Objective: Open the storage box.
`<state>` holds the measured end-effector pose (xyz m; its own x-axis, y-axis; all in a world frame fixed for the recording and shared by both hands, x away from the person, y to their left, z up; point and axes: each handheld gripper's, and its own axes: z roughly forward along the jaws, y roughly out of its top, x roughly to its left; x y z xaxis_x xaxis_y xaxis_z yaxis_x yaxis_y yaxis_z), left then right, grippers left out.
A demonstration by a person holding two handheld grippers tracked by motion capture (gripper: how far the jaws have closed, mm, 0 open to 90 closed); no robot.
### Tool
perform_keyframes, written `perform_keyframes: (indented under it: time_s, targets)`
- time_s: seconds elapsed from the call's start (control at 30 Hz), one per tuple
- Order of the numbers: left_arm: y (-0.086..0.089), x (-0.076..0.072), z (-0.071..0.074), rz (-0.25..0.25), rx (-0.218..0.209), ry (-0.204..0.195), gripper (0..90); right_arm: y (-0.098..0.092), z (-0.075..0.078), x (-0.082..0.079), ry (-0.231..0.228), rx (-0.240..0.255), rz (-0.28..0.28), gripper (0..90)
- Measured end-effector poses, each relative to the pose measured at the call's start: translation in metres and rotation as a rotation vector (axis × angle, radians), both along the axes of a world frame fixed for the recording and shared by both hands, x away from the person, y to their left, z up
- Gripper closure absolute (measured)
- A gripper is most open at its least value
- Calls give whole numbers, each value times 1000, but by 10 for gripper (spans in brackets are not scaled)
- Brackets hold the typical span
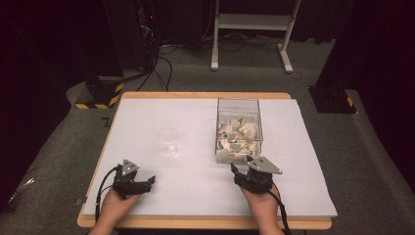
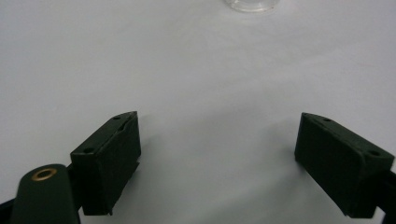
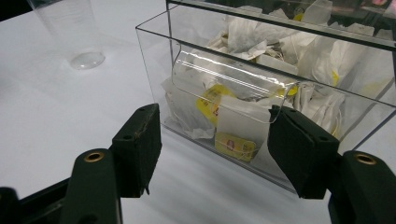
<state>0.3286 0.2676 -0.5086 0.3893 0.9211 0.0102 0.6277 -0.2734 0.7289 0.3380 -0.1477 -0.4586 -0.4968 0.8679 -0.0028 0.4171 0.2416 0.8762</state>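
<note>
While both hand-held grippers, the left hand-held gripper [image 1: 146,184] and the right hand-held gripper [image 3: 212,154], are held spread and empty, the tea bags [image 3: 236,116] are seen inside the clear box [image 1: 238,104] on the bench [image 1: 195,191]; light, soft and tearable, they are probably best pinched by the paper tag.

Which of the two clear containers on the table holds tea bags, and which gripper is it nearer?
The square clear box, packed with white tea bags, just ahead of the right gripper. The round clear cup to its left is empty.
</note>
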Motion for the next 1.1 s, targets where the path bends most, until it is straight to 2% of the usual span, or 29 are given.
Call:
perform_keyframes:
  time_s: [0.5, 0.93, 1.1]
  targets:
    - [0, 0, 0, -1, 0, 0, 148, -2, 0, -15, 6, 21, 9, 359]
    - [0, 0, 0, -1, 0, 0, 148, -7, 0, -26, -8, 26, 16, 384]
    - [0, 0, 0, -1, 0, 0, 148, -14, 4, -30, -29, 29, 0, 403]
